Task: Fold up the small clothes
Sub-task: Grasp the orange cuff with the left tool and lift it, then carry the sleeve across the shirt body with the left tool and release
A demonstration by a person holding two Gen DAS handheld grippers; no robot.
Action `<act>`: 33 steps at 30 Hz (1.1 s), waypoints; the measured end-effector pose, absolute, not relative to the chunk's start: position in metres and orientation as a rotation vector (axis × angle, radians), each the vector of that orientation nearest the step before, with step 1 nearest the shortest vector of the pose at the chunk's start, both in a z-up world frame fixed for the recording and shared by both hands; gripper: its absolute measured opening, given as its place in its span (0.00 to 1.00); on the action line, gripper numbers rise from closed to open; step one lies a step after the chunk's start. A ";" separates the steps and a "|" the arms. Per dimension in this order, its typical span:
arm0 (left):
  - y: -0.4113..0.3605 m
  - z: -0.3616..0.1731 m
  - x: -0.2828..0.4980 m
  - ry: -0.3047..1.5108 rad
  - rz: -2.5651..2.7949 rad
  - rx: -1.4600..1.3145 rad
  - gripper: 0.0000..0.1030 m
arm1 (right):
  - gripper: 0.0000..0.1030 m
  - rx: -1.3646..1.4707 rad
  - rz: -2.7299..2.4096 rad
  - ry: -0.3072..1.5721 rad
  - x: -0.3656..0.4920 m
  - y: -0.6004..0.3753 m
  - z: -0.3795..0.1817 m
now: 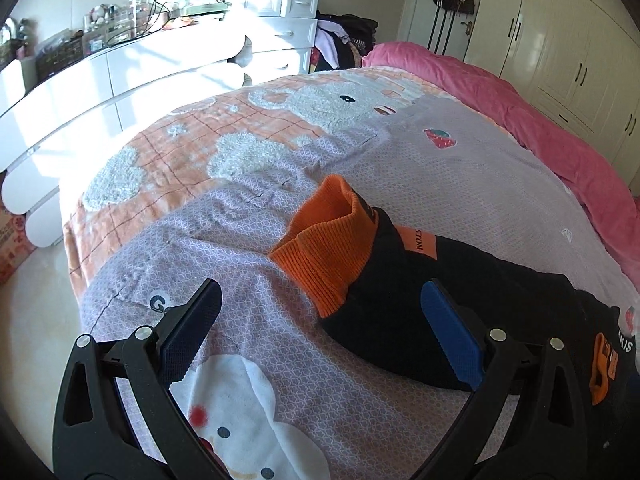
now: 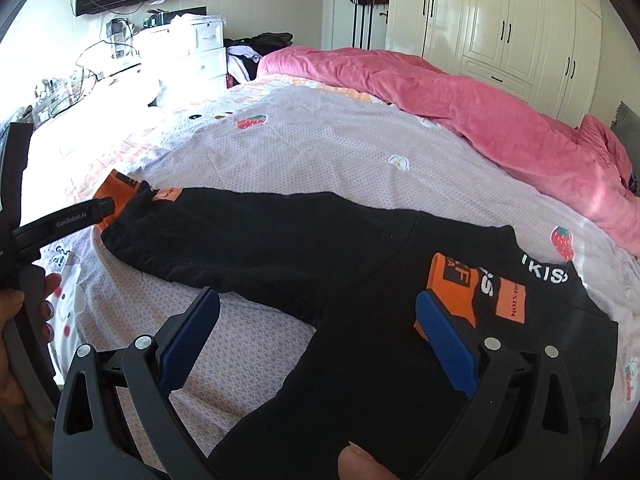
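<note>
Sunlit bedroom: a lilac sheet [image 2: 320, 152] covers the bed, where a black sweater [image 2: 280, 240] lies flat. Its orange cuff [image 1: 320, 248] sits just ahead of the left tongs [image 1: 320, 332], spread wide and holding nothing. The right tongs [image 2: 320, 336] gape empty over the chest, by patches reading "RESTON" [image 2: 512, 306]. A pink quilt [image 2: 460, 92] is bunched behind; white wardrobes [image 2: 500, 28] beyond.

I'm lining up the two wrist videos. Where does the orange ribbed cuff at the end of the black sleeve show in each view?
Left wrist: the orange ribbed cuff sits at centre, just beyond the open left claw, lying on the lilac patterned bedspread.
Right wrist: the cuff sits at the far left, mid-height, beside the left claw's tip.
Shared landmark: the pink quilt.
</note>
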State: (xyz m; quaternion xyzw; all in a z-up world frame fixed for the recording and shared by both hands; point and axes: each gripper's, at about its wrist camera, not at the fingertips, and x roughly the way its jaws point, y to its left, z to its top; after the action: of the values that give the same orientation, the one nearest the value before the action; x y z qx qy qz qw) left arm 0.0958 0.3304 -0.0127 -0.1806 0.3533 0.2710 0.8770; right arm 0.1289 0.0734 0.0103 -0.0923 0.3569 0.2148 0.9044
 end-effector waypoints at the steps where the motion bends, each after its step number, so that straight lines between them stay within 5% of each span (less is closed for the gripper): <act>1: 0.332 -0.015 0.097 0.733 0.564 -0.390 0.91 | 0.95 -0.193 0.444 0.740 0.129 0.073 0.008; 6: 0.343 -0.025 0.113 0.700 0.567 -0.474 0.90 | 0.95 -0.184 0.437 0.750 0.132 0.072 0.001; 8: 0.341 -0.030 0.119 0.709 0.576 -0.467 0.76 | 0.95 -0.168 0.434 0.760 0.133 0.068 -0.002; 10: 0.340 -0.035 0.124 0.728 0.576 -0.451 0.45 | 0.95 -0.157 0.428 0.769 0.134 0.064 -0.005; 15: 0.337 -0.032 0.123 0.698 0.501 -0.488 0.05 | 0.95 -0.124 0.412 0.794 0.134 0.051 -0.012; 33: 0.250 0.034 0.117 0.533 0.176 -0.403 0.03 | 0.95 0.113 0.190 0.824 0.128 -0.069 -0.019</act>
State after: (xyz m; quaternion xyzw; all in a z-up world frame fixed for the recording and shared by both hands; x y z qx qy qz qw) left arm 0.1170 0.2495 0.0341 -0.1973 0.2614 0.0864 0.9409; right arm 0.1281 -0.0685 -0.0186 0.0550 0.3997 0.0924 0.9103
